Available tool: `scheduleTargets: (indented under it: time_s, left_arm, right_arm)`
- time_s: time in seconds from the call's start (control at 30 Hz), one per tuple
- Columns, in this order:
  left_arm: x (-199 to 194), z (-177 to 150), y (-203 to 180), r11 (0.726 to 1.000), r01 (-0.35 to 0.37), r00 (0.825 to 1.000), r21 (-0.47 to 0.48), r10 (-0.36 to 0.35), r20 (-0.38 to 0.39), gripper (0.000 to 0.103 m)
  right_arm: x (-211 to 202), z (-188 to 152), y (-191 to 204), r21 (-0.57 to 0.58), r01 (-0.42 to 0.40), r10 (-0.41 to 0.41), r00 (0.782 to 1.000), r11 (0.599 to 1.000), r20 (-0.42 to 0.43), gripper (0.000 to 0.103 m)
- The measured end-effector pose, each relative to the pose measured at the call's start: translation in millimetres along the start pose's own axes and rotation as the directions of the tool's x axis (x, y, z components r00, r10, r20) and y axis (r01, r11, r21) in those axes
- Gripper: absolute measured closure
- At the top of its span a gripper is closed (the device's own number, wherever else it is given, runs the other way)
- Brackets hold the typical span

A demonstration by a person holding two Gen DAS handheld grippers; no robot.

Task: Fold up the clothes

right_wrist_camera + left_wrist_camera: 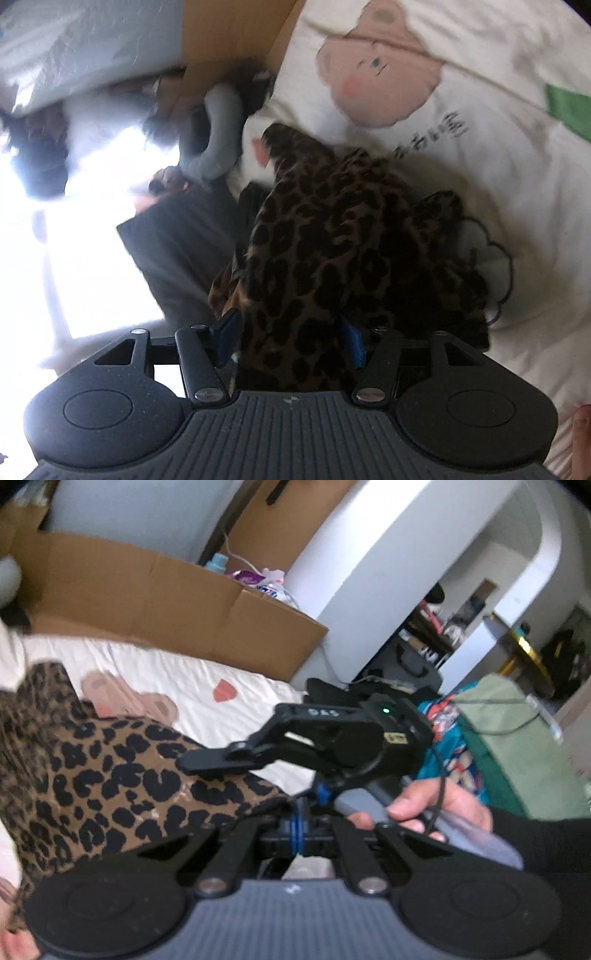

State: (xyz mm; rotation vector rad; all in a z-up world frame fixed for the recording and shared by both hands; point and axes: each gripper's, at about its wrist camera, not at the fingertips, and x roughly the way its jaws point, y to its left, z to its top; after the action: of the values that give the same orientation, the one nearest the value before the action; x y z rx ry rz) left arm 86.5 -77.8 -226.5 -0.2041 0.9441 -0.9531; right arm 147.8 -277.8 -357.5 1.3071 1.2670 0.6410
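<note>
A bed point(498, 177) covered by a white quilt printed with cartoon bears filled most of both views, and one leopard-print garment point(325, 236) lay bunched on it, part lifted off the quilt. One brown cardboard box point(177, 602) stood along the bed's far side. Two handheld tongs were at work, each carried by the person, whose one visible hand point(428, 805) wrapped the right tool's grey handle.

The right tongs point(291, 336) had a thick fold of the leopard fabric filling the space between their blue pads; their arms stood partly apart, and whether the pads truly pressed the cloth could not be told. The left tongs point(297, 830) were together, their blue pads meeting right at a corner of the same garment, though blur hid whether any fabric was pinched.

Risks, as a judgement: the garment was crumpled rather than spread, so any fold made from this pose would likely trap wrinkles or come out crooked. The bulky wad in the right tongs could slide free if the hold was loose, dropping that end in a heap. The two tools sat close together, one crossing above the other in the left view, so they could knock into each other. Both pictures were smeared, suggesting quick motion that could drag the cloth off line.
</note>
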Motion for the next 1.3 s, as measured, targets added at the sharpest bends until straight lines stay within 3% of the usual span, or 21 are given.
scheduleTargets:
  time_s: [0.03, 0.07, 0.17, 0.23, 0.4, 0.6, 0.83, 1.1, 1.2, 1.3]
  left_arm:
    - [1, -1, -1, 1.000, 0.003, 1.000, 0.002, -0.003, -0.006, 0.102]
    - [3, -2, -2, 1.000, -0.002, 1.000, 0.008, 0.002, -0.014, 0.102]
    - [3, -2, 0, 1.000, 0.005, 1.000, -0.014, -0.005, -0.028, 0.100]
    - [-2, 1, 3, 0.999, 0.005, 1.000, -0.032, -0.006, -0.024, 0.094]
    - [-18, 11, 18, 0.996, -0.068, 0.998, -0.058, 0.068, 0.003, 0.058]
    - [-34, 26, 41, 0.975, -0.203, 0.977, -0.094, 0.208, 0.044, 0.036]
    - [-38, 35, 81, 0.921, -0.349, 0.932, -0.170, 0.360, 0.035, 0.027]
    - [-29, 48, 134, 0.877, -0.412, 0.905, -0.248, 0.425, -0.001, 0.027]
    - [-25, 50, 142, 0.877, -0.429, 0.897, -0.215, 0.442, 0.014, 0.016]
    - [-18, 49, 159, 0.860, -0.456, 0.883, -0.230, 0.469, 0.003, 0.016]
  right_arm:
    - [1, -1, 4, -0.031, 0.013, -0.013, 1.000, 0.999, -0.015, 0.074]
    - [2, -1, 8, -0.060, 0.028, -0.030, 0.999, 0.998, -0.021, 0.100]
    - [-4, -2, 14, -0.112, 0.058, -0.059, 0.998, 0.992, -0.003, 0.101]
    - [-11, -3, 18, -0.137, 0.086, -0.085, 0.996, 0.987, 0.020, 0.101]
    - [-35, -4, 26, -0.174, 0.140, -0.126, 0.988, 0.975, 0.089, 0.101]
    - [-62, -7, 44, -0.236, 0.176, -0.145, 0.979, 0.956, 0.143, 0.101]
    - [-95, -13, 52, -0.287, 0.248, -0.193, 0.959, 0.925, 0.209, 0.102]
    - [-126, -22, 37, -0.282, 0.322, -0.249, 0.932, 0.904, 0.264, 0.102]
    - [-137, -25, 27, -0.253, 0.347, -0.270, 0.917, 0.903, 0.293, 0.102]
    - [-150, -27, 19, -0.225, 0.366, -0.284, 0.902, 0.903, 0.325, 0.102]
